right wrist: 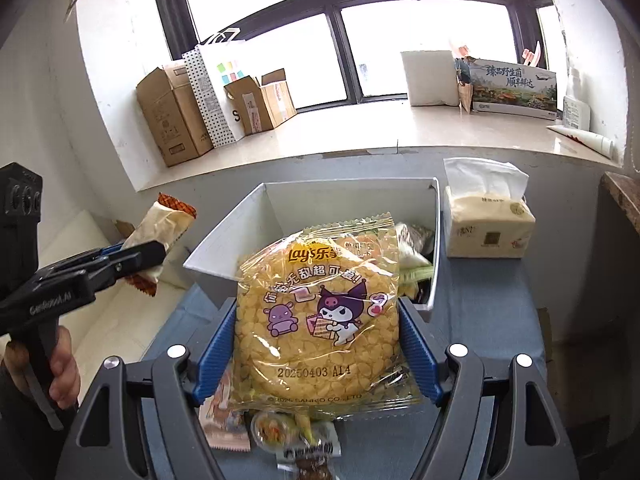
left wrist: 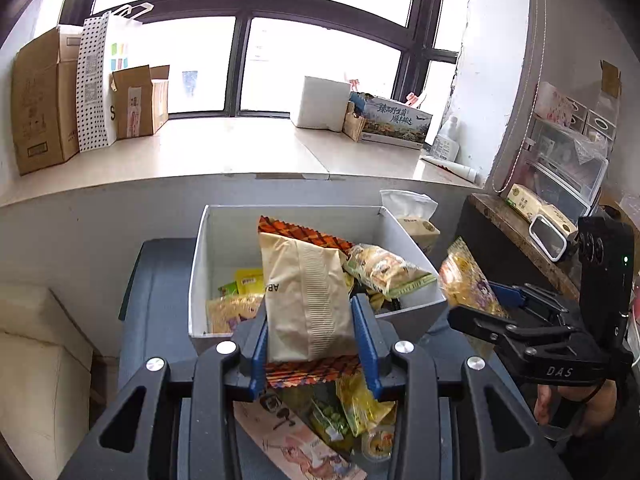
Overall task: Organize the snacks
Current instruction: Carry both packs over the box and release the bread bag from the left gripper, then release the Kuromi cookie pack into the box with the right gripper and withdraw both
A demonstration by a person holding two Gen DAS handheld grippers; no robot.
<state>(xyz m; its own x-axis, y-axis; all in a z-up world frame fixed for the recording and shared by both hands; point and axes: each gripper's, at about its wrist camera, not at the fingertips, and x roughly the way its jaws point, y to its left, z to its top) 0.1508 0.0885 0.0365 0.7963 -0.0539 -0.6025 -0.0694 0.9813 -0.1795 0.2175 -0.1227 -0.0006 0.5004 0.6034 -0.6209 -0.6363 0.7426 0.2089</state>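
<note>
Our L tongs [left wrist: 310,336] pinching beige snack pack [left wrist: 304,300], R tongs [right wrist: 316,344] clamping Lay's crisp bag [right wrist: 316,320], both above white bin [right wrist: 352,196].

You faced a wide window [left wrist: 248,40] with dark frames, white with daylight. Along its pale sill [left wrist: 224,148], cardboard boxes [left wrist: 44,100] and a dotted bag [left wrist: 94,84] stood at the left end, a white box [left wrist: 320,102] and a printed carton [left wrist: 396,120] toward the right. Below ran a grey wall [left wrist: 100,216]. A brown shelf [left wrist: 516,232] stood at the right, and a cream cushion [left wrist: 36,344] lay at the left.
</note>
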